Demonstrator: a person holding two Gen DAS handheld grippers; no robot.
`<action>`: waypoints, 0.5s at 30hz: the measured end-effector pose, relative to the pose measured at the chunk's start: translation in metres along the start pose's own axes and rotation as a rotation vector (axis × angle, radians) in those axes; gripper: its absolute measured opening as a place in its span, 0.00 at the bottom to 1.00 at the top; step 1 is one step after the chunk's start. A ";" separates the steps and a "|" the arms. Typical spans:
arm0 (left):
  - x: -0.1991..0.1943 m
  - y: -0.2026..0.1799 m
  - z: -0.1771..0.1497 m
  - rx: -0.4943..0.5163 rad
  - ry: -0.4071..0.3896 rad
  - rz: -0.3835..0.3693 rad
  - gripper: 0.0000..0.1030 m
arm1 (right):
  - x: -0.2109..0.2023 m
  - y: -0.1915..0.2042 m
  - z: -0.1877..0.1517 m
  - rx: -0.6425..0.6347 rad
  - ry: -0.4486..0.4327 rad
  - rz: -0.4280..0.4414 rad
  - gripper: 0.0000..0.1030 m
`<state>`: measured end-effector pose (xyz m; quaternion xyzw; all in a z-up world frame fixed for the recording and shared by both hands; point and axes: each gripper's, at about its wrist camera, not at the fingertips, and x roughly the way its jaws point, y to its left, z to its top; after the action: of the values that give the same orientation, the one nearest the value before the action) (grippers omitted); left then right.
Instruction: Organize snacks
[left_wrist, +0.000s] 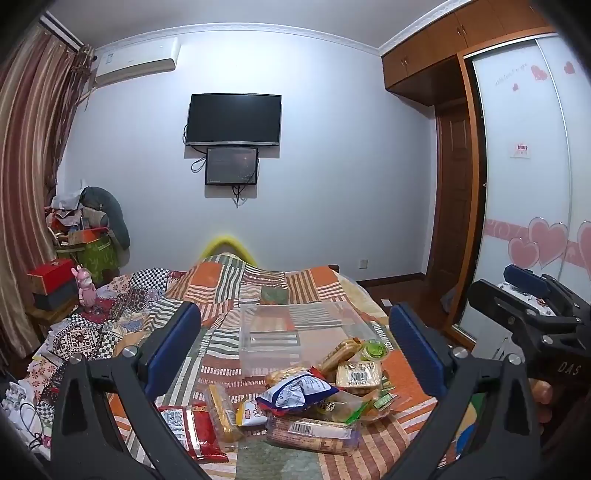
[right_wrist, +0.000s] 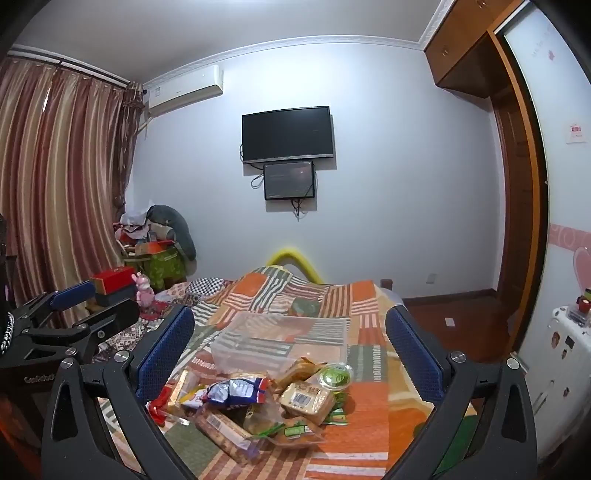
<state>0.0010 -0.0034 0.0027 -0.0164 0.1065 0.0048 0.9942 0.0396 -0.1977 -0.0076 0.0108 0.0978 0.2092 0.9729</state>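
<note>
Evidently staged for sorting: snack pile (left_wrist: 314, 402) heaped just before clear plastic bin (left_wrist: 291, 332), within reach; left gripper (left_wrist: 295, 354) and right gripper (right_wrist: 291, 354) spread wide, empty.

A dark television (left_wrist: 233, 119) hung on the pale far wall, with a smaller screen (left_wrist: 231, 165) mounted just below it and loose cables trailing down. A white air conditioner (left_wrist: 135, 60) sat high near the ceiling, beside striped brown curtains (left_wrist: 29, 155). A patchwork quilt (left_wrist: 236, 284) covered the bed. A pink toy rabbit (left_wrist: 85, 286) stood near a red box (left_wrist: 51, 271). Wooden cabinets (left_wrist: 439, 48) topped a wardrobe door with pink hearts (left_wrist: 539, 243).
</note>
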 end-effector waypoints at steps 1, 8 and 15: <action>0.000 -0.001 0.000 0.001 -0.001 0.001 1.00 | 0.000 0.000 0.000 0.001 0.000 0.000 1.00; 0.000 -0.001 -0.001 0.002 -0.002 0.001 1.00 | 0.001 -0.001 -0.001 0.001 0.000 0.000 1.00; 0.002 -0.003 -0.001 0.001 0.005 0.000 1.00 | 0.001 -0.002 0.000 0.007 0.006 -0.004 1.00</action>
<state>0.0028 -0.0061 0.0016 -0.0159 0.1088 0.0047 0.9939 0.0412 -0.1988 -0.0081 0.0135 0.1015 0.2068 0.9730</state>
